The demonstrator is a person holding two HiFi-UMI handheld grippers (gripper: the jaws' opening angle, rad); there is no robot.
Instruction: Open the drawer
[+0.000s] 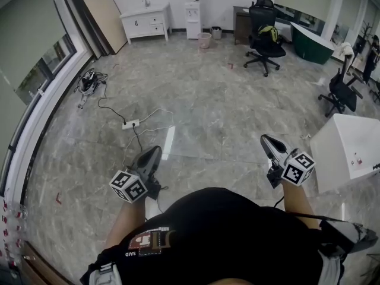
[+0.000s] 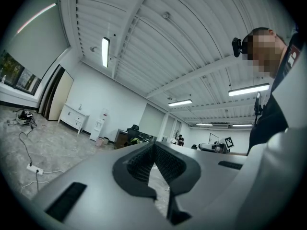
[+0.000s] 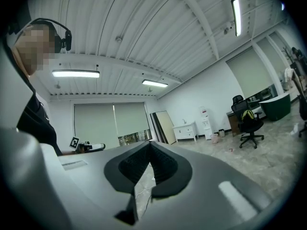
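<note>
A white cabinet with drawers (image 1: 146, 21) stands against the far wall, far from both grippers; it also shows small in the left gripper view (image 2: 74, 116) and the right gripper view (image 3: 184, 131). My left gripper (image 1: 155, 150) is held out level over the floor at the lower left, jaws shut with nothing between them (image 2: 153, 145). My right gripper (image 1: 265, 139) is held out at the lower right, its jaws closed together and empty (image 3: 149, 143). Both point across the room towards the far wall.
A white box-like unit (image 1: 347, 150) stands close on the right. A power strip with cables (image 1: 130, 124) lies on the marble floor ahead. Office chairs (image 1: 264, 37) (image 1: 341, 94), a water dispenser (image 1: 192, 13), a pink bin (image 1: 204, 40) and leaning boards (image 1: 101, 16) are further off.
</note>
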